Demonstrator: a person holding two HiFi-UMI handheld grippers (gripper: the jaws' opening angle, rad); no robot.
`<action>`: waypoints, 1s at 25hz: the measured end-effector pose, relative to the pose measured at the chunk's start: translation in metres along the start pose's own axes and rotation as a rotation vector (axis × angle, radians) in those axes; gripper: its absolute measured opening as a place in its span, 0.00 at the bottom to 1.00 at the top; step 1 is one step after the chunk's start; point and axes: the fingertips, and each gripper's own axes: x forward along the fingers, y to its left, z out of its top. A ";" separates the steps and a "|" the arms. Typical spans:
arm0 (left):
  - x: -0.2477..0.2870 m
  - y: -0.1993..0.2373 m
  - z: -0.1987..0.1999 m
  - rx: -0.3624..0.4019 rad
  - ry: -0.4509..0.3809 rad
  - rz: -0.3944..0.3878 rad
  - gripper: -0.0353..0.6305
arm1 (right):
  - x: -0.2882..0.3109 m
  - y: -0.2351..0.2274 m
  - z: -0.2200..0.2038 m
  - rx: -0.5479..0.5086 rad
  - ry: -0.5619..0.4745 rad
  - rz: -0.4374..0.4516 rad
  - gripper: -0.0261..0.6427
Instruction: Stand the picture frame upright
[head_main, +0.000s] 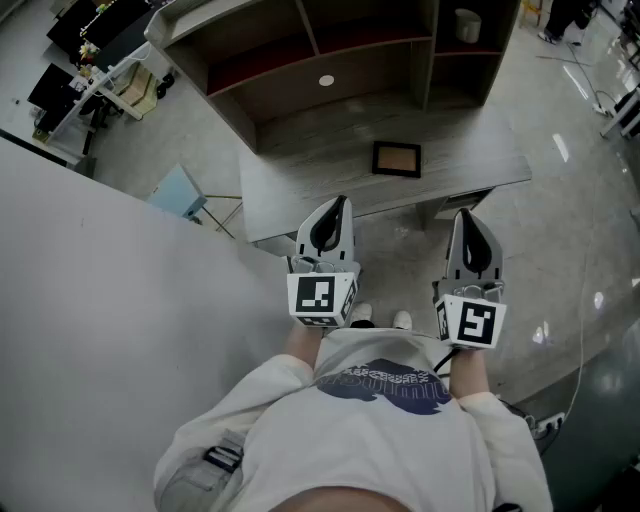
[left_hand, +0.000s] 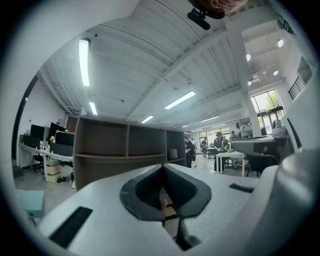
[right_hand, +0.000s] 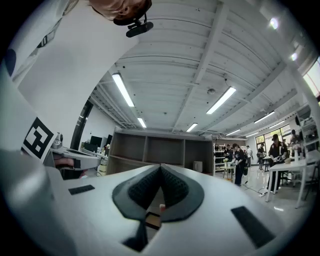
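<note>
Both tongs are pressed together and empty: the left tongs (head_main: 335, 212) and the right tongs (head_main: 468, 222) are held level in front of the person, by the near edge of the surface (head_main: 290, 190), touching nothing. On that surface the picture frame (head_main: 397, 159) lies flat, face up, before the shelf unit (head_main: 300, 60) and well apart from either pair. By my reading no part of the task is done: reaching, gripping and tipping the frame upright all remain
</note>
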 end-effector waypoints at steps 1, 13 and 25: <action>0.000 0.000 0.000 0.000 0.000 0.000 0.06 | 0.000 0.000 0.000 -0.002 0.001 -0.002 0.03; 0.002 0.001 -0.001 0.000 0.005 0.000 0.06 | 0.001 0.001 -0.001 -0.025 0.008 0.000 0.03; 0.000 0.008 0.005 0.011 -0.012 -0.008 0.06 | -0.004 -0.013 -0.002 0.226 -0.038 0.035 0.03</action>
